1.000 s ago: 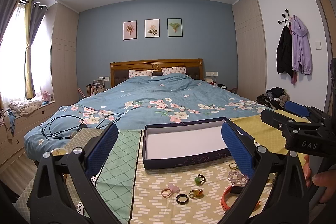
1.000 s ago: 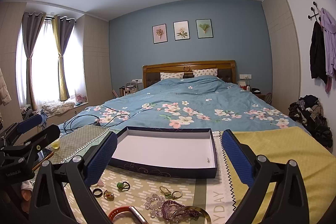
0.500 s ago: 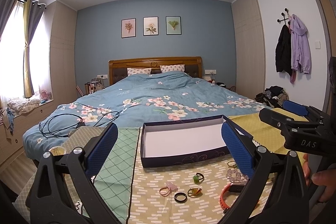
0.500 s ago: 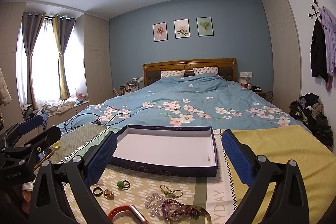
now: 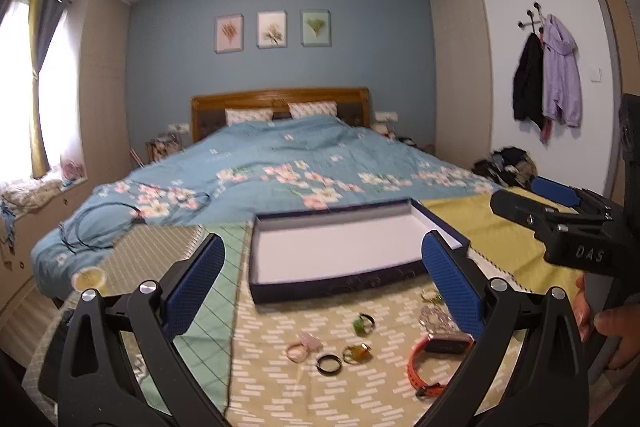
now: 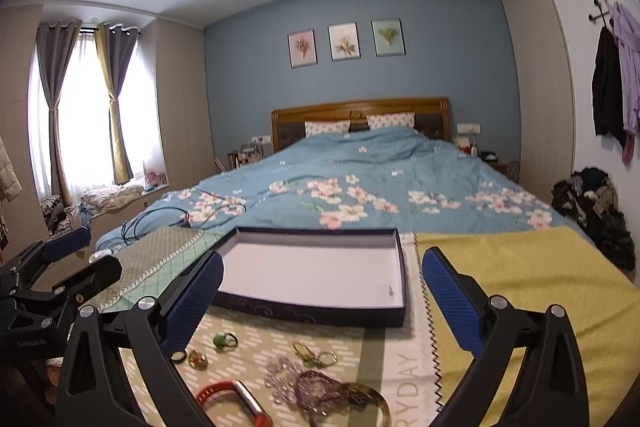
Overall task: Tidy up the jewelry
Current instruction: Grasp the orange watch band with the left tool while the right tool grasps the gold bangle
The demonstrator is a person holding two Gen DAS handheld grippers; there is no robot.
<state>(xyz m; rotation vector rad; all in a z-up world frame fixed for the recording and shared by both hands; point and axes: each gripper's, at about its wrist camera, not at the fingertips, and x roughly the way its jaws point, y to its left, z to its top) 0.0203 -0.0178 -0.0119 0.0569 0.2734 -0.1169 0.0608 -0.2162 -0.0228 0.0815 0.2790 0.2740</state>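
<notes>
A dark blue shallow box (image 5: 340, 251) with a white inside lies open on the patterned cloth; it also shows in the right wrist view (image 6: 320, 273). In front of it lie loose rings: a green one (image 5: 363, 323), a pink one (image 5: 302, 346), a black one (image 5: 329, 363), an amber one (image 5: 357, 353). An orange watch band (image 5: 430, 359) and a bead bracelet (image 6: 308, 383) lie to the right. My left gripper (image 5: 320, 287) is open and empty above the rings. My right gripper (image 6: 320, 295) is open and empty above the jewelry.
A bed with a blue floral cover (image 5: 288, 171) stands behind the table. A yellow cloth (image 6: 520, 267) covers the right side. A small round yellow tin (image 5: 89, 277) sits at the left. A black cable (image 5: 92, 227) lies on the bed.
Both grippers have tilted down and moved a little forward; the box and the jewelry now sit higher and larger in both views. Both stay open.
</notes>
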